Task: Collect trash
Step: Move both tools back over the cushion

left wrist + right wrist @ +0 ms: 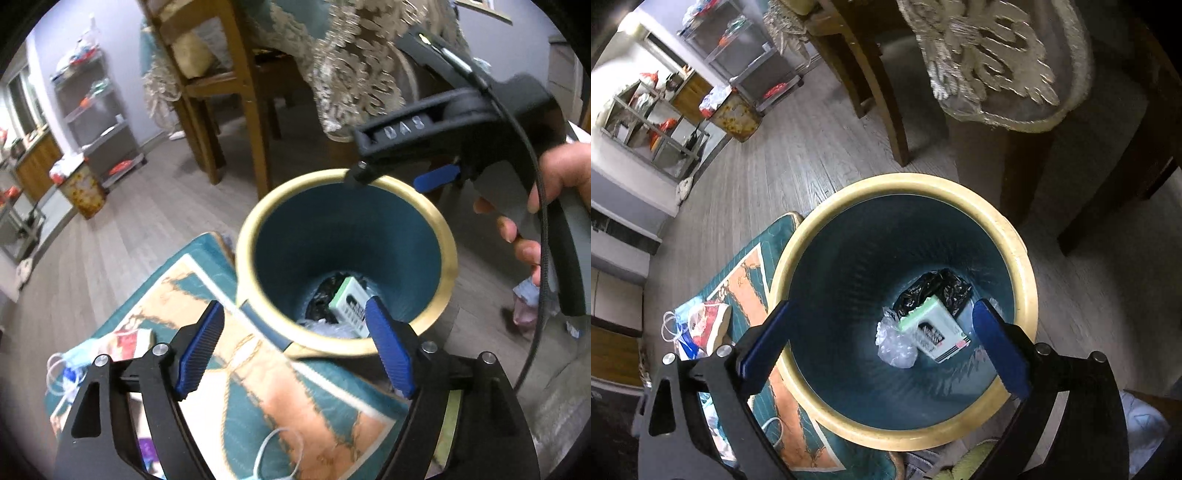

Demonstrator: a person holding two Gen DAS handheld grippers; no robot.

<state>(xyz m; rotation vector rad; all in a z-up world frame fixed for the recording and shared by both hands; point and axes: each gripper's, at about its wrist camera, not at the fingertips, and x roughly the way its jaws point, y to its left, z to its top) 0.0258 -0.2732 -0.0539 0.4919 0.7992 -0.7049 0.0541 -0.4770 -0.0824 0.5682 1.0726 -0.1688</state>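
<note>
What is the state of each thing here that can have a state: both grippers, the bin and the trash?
left gripper: open, holds nothing.
right gripper: open, empty, above the bin.
trash bin: upright, no lid, nearly empty.
green-and-white box: lies at the bin's bottom.
black plastic bag: crumpled, under the box.
clear plastic wrap: crumpled, beside the box.
face mask: on the mat, not collected.
</note>
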